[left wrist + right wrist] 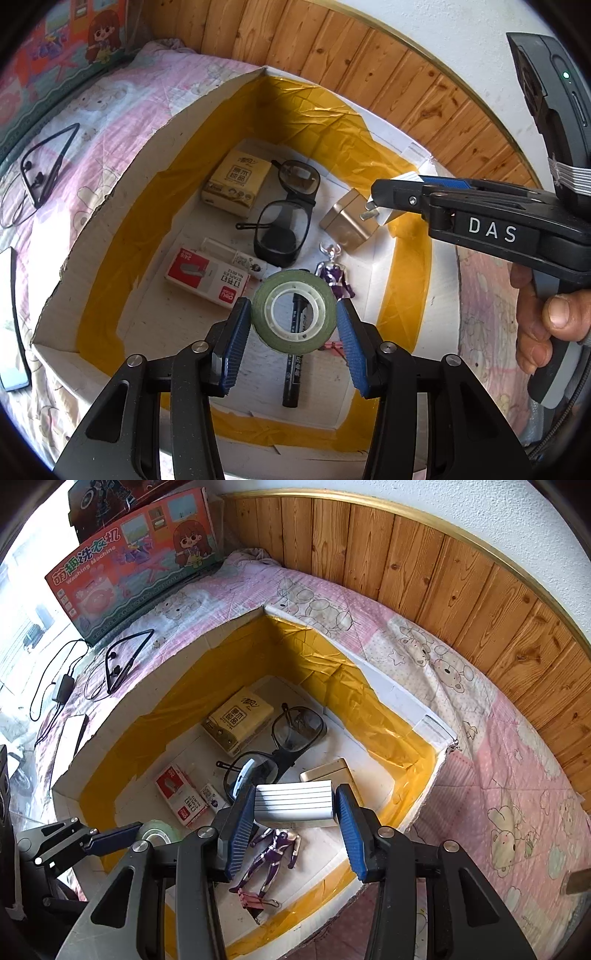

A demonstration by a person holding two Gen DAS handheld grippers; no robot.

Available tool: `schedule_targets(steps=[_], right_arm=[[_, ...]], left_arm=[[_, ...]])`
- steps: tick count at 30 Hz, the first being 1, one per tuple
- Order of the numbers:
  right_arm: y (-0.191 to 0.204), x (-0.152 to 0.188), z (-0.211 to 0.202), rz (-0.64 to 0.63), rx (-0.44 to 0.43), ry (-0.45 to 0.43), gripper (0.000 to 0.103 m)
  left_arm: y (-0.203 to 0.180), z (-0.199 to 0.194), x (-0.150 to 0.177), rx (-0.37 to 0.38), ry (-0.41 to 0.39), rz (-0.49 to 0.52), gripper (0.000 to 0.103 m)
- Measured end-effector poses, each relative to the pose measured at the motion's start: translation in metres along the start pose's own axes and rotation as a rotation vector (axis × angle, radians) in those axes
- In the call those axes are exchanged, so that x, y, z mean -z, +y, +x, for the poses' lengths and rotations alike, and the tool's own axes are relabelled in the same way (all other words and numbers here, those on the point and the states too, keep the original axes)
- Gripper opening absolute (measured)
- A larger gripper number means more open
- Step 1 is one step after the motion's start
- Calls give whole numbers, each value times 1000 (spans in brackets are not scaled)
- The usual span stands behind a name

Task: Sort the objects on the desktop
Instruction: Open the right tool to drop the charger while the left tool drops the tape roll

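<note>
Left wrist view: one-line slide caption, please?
Left gripper holds a tape roll over the box; right gripper carries a charger.

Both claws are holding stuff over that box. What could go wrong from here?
The tape roll is pinched only at its curved rim by the left gripper, so it may slip out. The white charger in the right gripper hangs above the glasses; dropped, it might hit them.
</note>
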State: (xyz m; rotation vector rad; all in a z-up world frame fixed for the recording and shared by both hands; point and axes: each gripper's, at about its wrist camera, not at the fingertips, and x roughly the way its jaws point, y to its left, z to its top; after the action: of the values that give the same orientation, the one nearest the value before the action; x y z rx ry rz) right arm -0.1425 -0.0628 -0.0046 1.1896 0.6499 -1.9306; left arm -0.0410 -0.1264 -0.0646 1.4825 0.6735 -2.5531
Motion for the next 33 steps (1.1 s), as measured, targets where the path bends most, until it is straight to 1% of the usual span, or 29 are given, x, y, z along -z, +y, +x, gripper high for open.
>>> schedule_targets(steps=[6,15,18,27,33], right_arm=[[4,-6,13,-32,7,39,46],[3,-8,27,-43,35,87,46],[-3,-6,28,-32,57,85,48],[-5,-1,16,-24,52,64,49],[-1,10,4,-45,53,60,53]], left_arm=[[-3,3,1,-7,6,17,50],[-2,7,-1,-13,22,2,51],[-1,8,-2,-19,27,-7,51],[3,3,-3,-21,24,-35,51],[6,-5,-3,9,23,-68,51]])
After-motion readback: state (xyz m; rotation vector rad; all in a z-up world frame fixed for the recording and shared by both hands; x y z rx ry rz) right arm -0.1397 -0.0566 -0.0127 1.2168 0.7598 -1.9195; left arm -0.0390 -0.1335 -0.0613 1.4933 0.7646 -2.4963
